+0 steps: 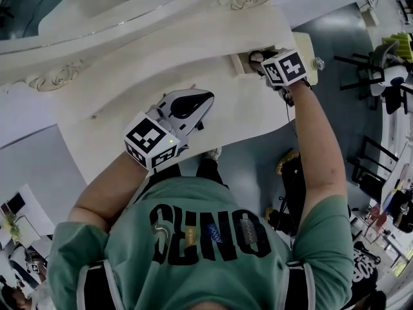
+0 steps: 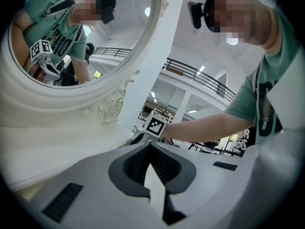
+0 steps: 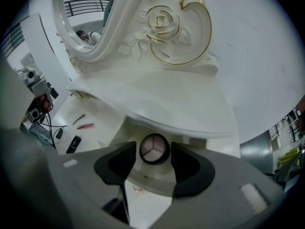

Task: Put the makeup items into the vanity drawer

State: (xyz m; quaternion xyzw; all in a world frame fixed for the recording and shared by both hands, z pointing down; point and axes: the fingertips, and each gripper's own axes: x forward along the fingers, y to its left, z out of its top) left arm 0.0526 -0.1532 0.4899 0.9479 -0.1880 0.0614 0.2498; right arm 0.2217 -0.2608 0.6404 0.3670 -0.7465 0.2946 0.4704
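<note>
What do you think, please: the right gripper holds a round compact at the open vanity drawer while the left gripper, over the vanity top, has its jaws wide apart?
Not quite: the left gripper view shows the left gripper with jaws together and nothing between them. Otherwise yes: the right gripper holds the round compact at the open vanity drawer, the left over the vanity top.

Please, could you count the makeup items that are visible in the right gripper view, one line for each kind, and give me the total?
Round compact: 1
Pink tube: 1
Black tube: 1
Thin small tool, too small to name exactly: 1
Total: 4
</note>
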